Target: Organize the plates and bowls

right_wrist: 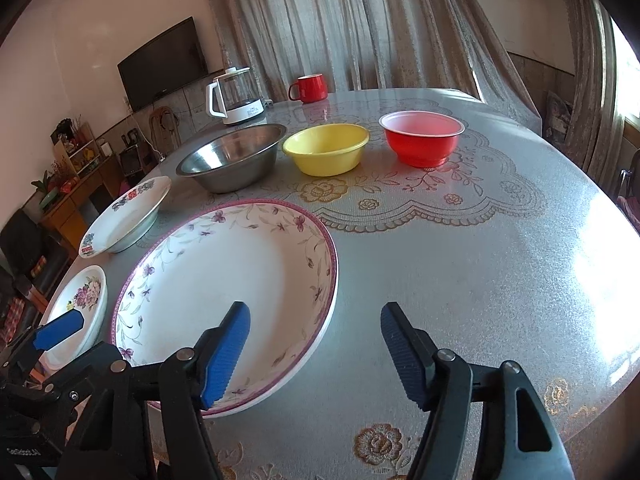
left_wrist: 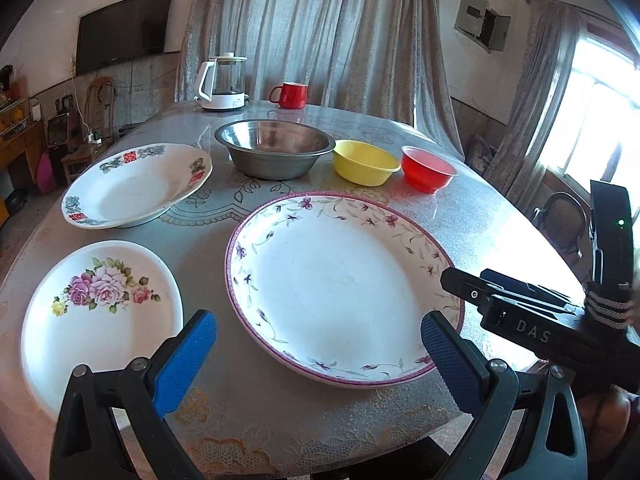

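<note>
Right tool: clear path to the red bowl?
Probably yes. The right tool is open and holds nothing, and only bare table lies between it and the red bowl; the yellow bowl stands apart, leftward.

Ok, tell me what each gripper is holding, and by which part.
Nothing is held: the left gripper and the right gripper are both open and empty.

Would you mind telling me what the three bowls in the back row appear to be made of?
The metal bowl looks like stainless steel: grey, shiny, reflective inside. The yellow bowl looks like opaque plastic with a smooth, dull sheen. The red bowl seems thin plastic, slightly translucent, with a pale rolled rim, possibly disposable.
</note>
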A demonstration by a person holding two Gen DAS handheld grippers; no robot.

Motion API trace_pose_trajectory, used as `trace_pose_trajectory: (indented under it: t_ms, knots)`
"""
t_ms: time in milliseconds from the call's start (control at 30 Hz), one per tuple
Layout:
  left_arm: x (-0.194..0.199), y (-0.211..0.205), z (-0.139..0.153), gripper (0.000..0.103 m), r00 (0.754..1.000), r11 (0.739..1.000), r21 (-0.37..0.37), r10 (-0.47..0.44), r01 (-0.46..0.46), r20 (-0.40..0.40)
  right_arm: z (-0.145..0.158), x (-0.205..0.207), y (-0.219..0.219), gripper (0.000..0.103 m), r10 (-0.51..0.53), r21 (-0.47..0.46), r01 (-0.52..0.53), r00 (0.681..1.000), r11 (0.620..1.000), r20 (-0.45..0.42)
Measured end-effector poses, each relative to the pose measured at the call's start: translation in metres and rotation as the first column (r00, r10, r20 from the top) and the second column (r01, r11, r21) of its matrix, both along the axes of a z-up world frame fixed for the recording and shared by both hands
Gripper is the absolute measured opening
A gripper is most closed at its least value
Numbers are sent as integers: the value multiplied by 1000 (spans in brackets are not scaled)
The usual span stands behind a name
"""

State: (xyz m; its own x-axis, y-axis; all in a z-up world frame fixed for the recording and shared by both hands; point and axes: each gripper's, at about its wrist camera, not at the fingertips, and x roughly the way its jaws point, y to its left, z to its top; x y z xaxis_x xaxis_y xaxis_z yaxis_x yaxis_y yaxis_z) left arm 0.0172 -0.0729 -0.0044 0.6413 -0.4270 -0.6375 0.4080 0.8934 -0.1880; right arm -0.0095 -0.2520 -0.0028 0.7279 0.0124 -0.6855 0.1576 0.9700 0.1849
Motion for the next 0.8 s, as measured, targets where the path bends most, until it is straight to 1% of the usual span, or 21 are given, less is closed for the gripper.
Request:
trace_pose_trajectory:
  t_ms: [100, 200, 267, 300, 333, 367, 500, 533, 567, 600, 633, 667, 700, 767, 800]
  knots:
    - [-1, -5, 0, 100, 999, 999, -2, -39, 39, -8, -4, 2, -2, 60, -4, 8, 4, 1000, 1000, -16]
    - [-1, -10, -3, 94, 997, 997, 9, -80, 80, -24, -8, 4, -2, 53, 0, 14, 0, 999, 1000, -33]
    - [0, -11, -7, 86, 994, 995, 1, -103, 103, -47, -11, 6, -3, 44, 2, 19, -2, 999, 1000, -44]
    - [1, -10, -8, 83, 992, 994, -6, -111, 111, -58, -12, 7, -2, 42, 4, 17, -3, 999, 1000, -48]
    - [1, -10, -9, 78, 991, 993, -16, -118, 117, -67, -13, 7, -2, 40, 7, 16, -6, 999, 1000, -51]
    - [1, -9, -10, 73, 990, 992, -28, -123, 121, -75, -13, 7, -2, 39, 10, 16, -10, 999, 1000, -52]
    - [2, -3, -11, 64, 985, 989, -59, -142, 136, -95, -15, 10, -2, 39, 22, 24, -21, 998, 1000, -59]
    - [2, -2, -11, 60, 983, 987, -68, -152, 146, -99, -15, 11, -2, 39, 24, 25, -22, 998, 999, -62]
    - [2, -1, -11, 54, 982, 985, -78, -162, 154, -99, -16, 11, -2, 39, 24, 27, -23, 998, 999, -64]
    - [1, 0, -11, 50, 981, 983, -88, -169, 161, -96, -17, 12, -2, 39, 26, 29, -24, 998, 999, -66]
    - [0, 0, -11, 43, 979, 981, -93, -180, 171, -97, -17, 12, -2, 39, 27, 32, -25, 997, 999, -68]
    - [1, -1, -11, 39, 978, 981, -89, -184, 175, -101, -18, 12, -3, 39, 29, 35, -26, 997, 999, -71]
    - [1, -2, -12, 37, 978, 981, -80, -183, 175, -105, -19, 12, -3, 39, 32, 39, -29, 997, 999, -74]
    - [3, -4, -15, 28, 974, 979, -82, -195, 186, -117, -21, 13, -3, 39, 39, 49, -35, 996, 998, -81]
    - [3, -5, -16, 28, 973, 978, -81, -198, 190, -119, -22, 14, -3, 39, 45, 55, -41, 996, 998, -82]
